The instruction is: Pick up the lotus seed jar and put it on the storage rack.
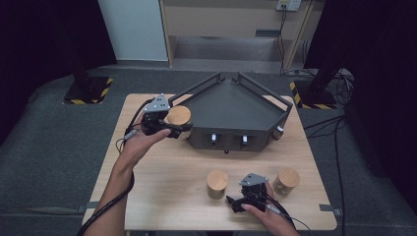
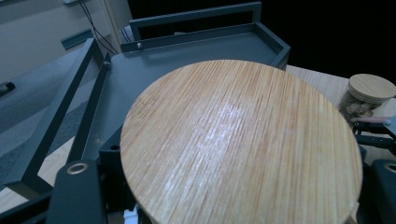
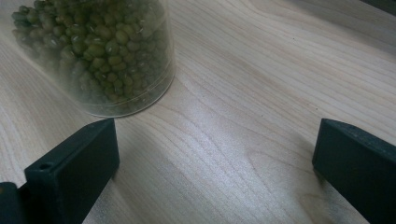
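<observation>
High view: left gripper [image 1: 173, 127] is clamped on a bamboo-lidded jar [image 1: 179, 115], held off the worktop [image 1: 162, 196] right at the left front edge of the dark grey corner rack [image 1: 231, 105]. Left gripper view confirms it: the jar's lid [image 2: 240, 147] sits close under the camera, with the rack's flat shelf [image 2: 154, 70] just beyond it.

My read: this is the transfer step, with the jar lifted and carried to the rack but not yet set down. Jar is beside the rail, not over the shelf.

Right gripper [image 1: 246, 197] rests low on the worktop near the person's side, jaws spread wide and holding nothing. Right gripper view shows a clear jar of green beans [image 3: 100, 51] just ahead of the left jaw, not between the jaws. In the high view that gripper sits between two more lidded jars, middle one [image 1: 217, 183] and right one [image 1: 286, 181], both on the worktop.

Next move, as I judge it:
- lift the held jar clear of the rack's side rail
- bring it in over the shelf, keep it upright
- lower until the base seats flat, then release

Risk: clipping the rail on the way in.
</observation>
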